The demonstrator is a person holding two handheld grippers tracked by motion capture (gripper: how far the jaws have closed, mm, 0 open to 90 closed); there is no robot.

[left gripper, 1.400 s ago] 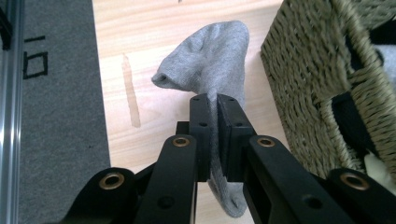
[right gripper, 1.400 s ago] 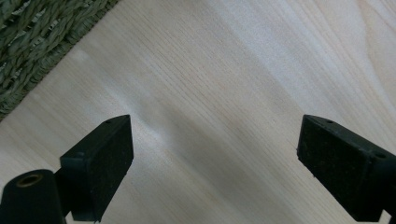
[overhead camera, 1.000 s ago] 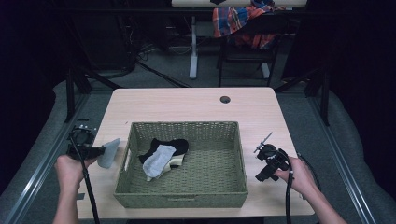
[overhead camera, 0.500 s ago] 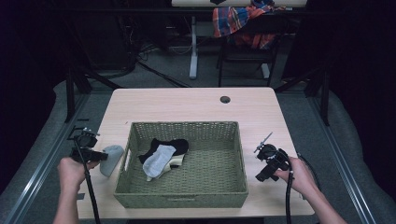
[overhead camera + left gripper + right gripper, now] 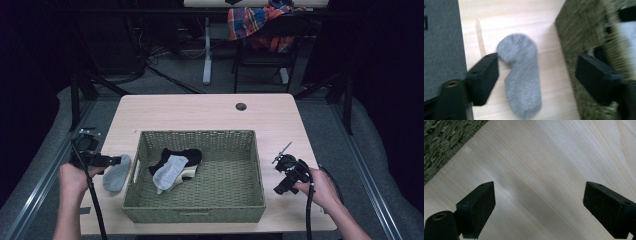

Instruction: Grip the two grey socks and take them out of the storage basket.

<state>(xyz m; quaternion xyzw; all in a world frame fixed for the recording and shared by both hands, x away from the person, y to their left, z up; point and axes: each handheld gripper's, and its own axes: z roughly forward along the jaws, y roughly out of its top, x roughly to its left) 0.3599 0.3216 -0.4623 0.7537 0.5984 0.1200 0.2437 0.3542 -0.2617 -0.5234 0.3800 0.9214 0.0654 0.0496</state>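
Landmark taken: the woven basket (image 5: 195,175), set on the light wooden table (image 5: 200,110).

Left of the basket, the left gripper (image 5: 116,161) is held by the person's left hand (image 5: 75,176) over the table's left edge. Its jaws have just been opening and now stand well apart; in the left gripper view (image 5: 536,72) the grey sock (image 5: 522,77) is seen lying flat on the wood between them, the sock's rounded end close against one pad, nothing pressed. From above, the grey sock (image 5: 116,173) is placed just beside the basket's left wall, outside it.

Inside the basket, toward its left half, a black sock (image 5: 182,155) and a second grey sock (image 5: 170,171) are piled together, overlapping.

Right of the basket, the right gripper (image 5: 286,176) is held by the right hand (image 5: 320,187) near the basket's right wall. Its jaws (image 5: 539,205) are spread wide over bare wood, nothing between them; a corner of basket weave is seen at that view's upper left.
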